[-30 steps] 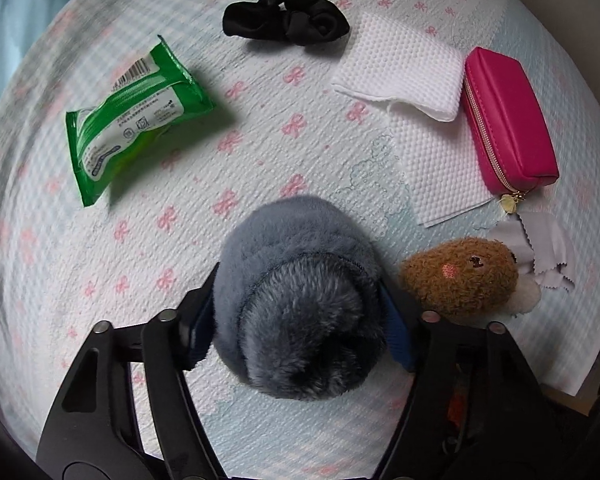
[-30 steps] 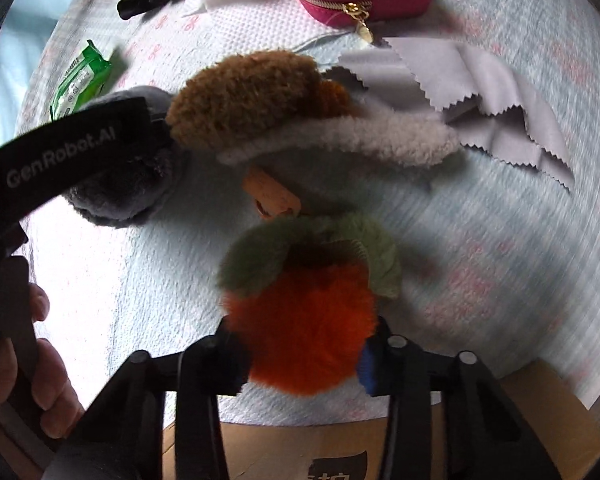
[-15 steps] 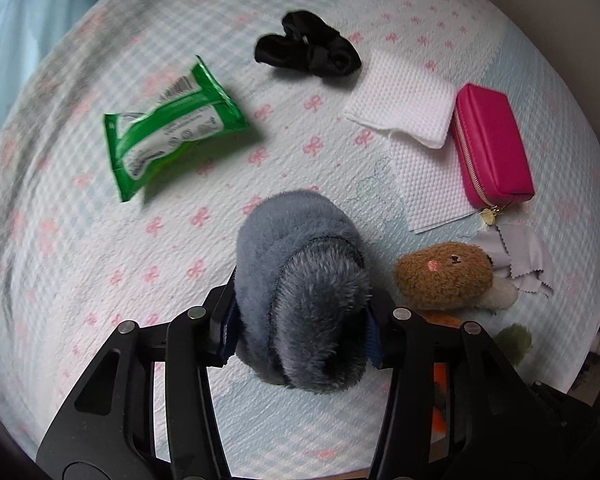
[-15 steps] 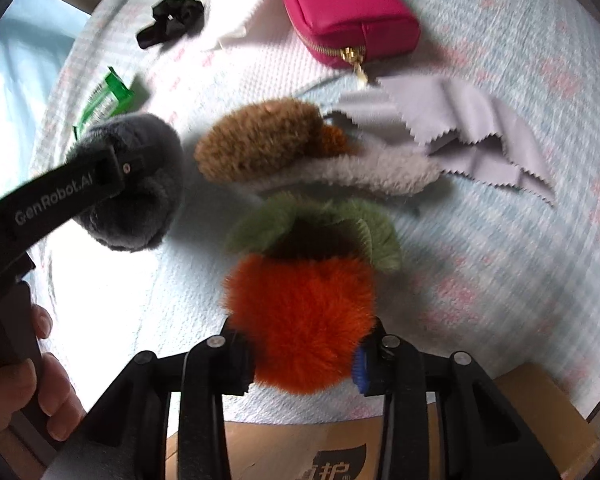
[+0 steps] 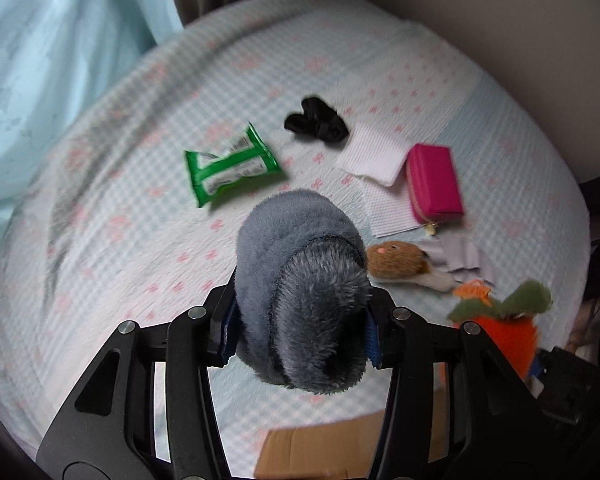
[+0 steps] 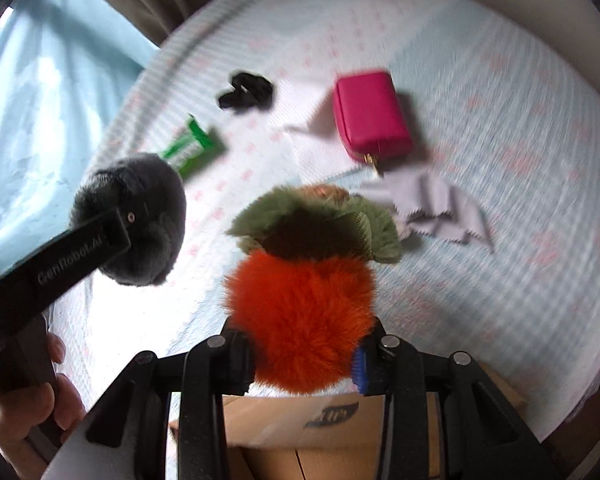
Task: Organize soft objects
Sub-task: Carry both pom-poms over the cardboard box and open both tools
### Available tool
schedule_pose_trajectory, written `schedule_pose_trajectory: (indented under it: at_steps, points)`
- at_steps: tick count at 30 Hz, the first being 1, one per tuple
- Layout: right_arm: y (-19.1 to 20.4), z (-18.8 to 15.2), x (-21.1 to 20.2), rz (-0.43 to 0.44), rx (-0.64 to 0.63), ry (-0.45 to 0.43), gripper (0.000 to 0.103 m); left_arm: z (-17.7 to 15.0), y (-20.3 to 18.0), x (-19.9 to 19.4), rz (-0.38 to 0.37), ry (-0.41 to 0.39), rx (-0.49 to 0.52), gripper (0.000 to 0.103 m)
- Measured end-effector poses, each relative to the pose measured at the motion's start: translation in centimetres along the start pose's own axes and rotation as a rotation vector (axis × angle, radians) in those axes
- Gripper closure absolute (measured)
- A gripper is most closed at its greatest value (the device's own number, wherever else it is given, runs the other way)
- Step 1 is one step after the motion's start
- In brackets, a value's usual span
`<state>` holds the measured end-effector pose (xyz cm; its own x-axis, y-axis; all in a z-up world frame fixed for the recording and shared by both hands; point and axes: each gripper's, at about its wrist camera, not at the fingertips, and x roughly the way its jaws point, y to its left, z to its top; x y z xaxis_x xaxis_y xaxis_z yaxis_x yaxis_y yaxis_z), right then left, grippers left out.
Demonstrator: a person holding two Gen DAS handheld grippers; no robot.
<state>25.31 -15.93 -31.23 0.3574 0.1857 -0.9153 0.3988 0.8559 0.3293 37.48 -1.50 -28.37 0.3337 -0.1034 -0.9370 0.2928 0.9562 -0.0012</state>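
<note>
My left gripper (image 5: 300, 334) is shut on a grey-blue furry plush (image 5: 300, 280) and holds it well above the bed; the plush also shows in the right wrist view (image 6: 136, 216). My right gripper (image 6: 304, 354) is shut on an orange furry plush with green leaves (image 6: 300, 312), lifted off the bed; it also shows in the left wrist view (image 5: 504, 332). A brown plush animal (image 5: 400, 260) lies on the bedspread (image 5: 140, 240), mostly hidden behind the orange plush in the right wrist view.
On the bedspread lie a green wipes pack (image 5: 230, 170), a black scrunchie (image 5: 316, 126), white cloths (image 5: 374, 156), a pink zip pouch (image 5: 434, 184) and a grey cloth (image 6: 440, 208). A cardboard box (image 6: 300, 432) sits below the bed's near edge.
Both grippers have risen and pulled back from the bed with their plush toys. The objects on the bedspread look smaller and farther away. The cardboard box has come into view.
</note>
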Motion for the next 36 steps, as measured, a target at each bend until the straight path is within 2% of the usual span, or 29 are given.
schedule_pose_trajectory:
  at_steps: [7, 15, 20, 26, 31, 36]
  points:
    - [2.1, -2.0, -6.7, 0.011, -0.089, -0.066, 0.070, -4.4, 0.1, -9.7, 0.001, -0.068, -0.059, 0.059]
    - [3.4, -7.3, -12.7, 0.020, -0.188, -0.083, 0.070, -12.7, -1.3, -16.3, -0.007, -0.067, -0.088, 0.059]
    - [3.6, -11.2, -14.1, 0.016, -0.251, -0.065, 0.070, -17.7, -2.2, -17.1, -0.016, -0.032, -0.113, 0.059]
    - [3.1, -15.2, -13.3, 0.015, -0.303, -0.005, 0.070, -22.2, -2.8, -16.0, -0.025, 0.032, -0.153, 0.059]
    - [2.0, -17.3, -11.5, -0.001, -0.314, 0.051, 0.070, -23.7, -3.3, -14.5, -0.024, 0.078, -0.164, 0.059]
    - [1.1, -17.8, -9.5, -0.021, -0.324, 0.084, 0.070, -24.5, -3.8, -12.0, -0.012, 0.125, -0.160, 0.059]
